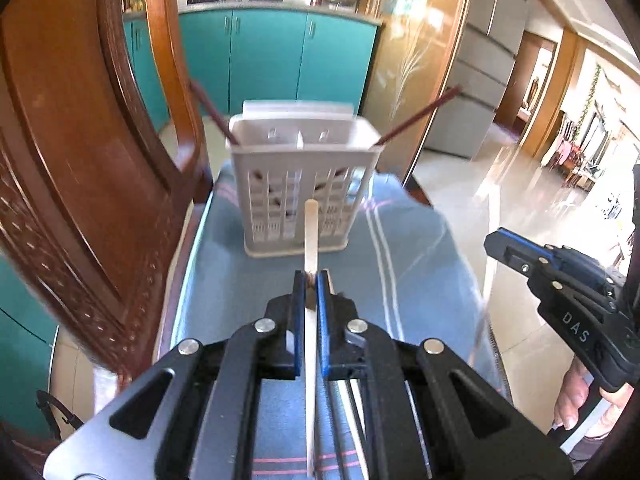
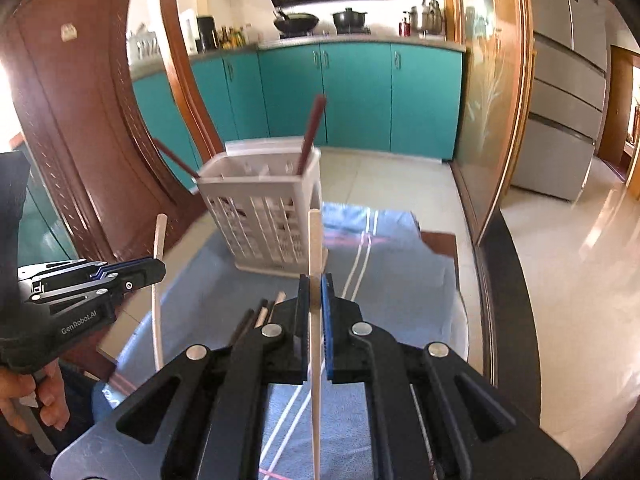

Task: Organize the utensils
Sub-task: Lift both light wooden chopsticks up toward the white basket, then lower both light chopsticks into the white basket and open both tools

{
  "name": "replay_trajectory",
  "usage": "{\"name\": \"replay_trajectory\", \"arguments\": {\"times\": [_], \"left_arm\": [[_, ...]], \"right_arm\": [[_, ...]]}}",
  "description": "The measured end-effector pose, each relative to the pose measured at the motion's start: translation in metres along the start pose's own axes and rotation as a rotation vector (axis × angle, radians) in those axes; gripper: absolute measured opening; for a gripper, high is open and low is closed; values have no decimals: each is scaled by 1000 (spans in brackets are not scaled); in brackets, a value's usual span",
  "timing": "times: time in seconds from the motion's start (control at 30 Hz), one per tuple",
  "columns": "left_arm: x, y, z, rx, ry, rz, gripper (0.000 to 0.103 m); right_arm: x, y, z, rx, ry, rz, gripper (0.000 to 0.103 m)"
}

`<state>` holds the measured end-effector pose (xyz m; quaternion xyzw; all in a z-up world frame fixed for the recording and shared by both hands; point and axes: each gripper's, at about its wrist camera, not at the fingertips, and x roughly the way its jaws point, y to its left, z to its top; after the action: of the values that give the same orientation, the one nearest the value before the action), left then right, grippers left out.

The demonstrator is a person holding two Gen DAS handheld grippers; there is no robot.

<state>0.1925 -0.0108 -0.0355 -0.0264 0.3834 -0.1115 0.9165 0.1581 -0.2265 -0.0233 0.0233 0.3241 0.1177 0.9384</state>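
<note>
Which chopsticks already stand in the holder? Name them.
The two dark red chopsticks, leaning out of the white holder. The pale ones are clamped in the left gripper and right gripper.

Both tongs clamped, each on a pale chopstick

The left tongs (image 1: 311, 280) sat low centre in their own view, jaws pinched together; the right tongs (image 2: 315, 284) likewise. A hand (image 2: 24, 400) at the lower left of the right view gripped the left handle.

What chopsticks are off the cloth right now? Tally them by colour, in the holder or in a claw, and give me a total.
Dark red-brown chopsticks, standing in the holder: 2
Pale chopsticks, one in the left claw, one in the right claw: 2
Total: 4
</note>
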Motion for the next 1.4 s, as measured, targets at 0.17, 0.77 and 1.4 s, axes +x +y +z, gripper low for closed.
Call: {"name": "replay_trajectory", "arguments": {"times": [0.17, 0.77, 1.4], "left_arm": [[-29, -7, 9, 16, -71, -8, 7], [-122, 4, 98, 6, -345, -50, 7], [-25, 26, 131, -71, -387, 102, 7]], "right_arm": [[-18, 2, 10, -2, -51, 27, 7], [-68, 18, 112, -50, -329, 69, 7], [22, 50, 113, -66, -308, -7, 7]]}}
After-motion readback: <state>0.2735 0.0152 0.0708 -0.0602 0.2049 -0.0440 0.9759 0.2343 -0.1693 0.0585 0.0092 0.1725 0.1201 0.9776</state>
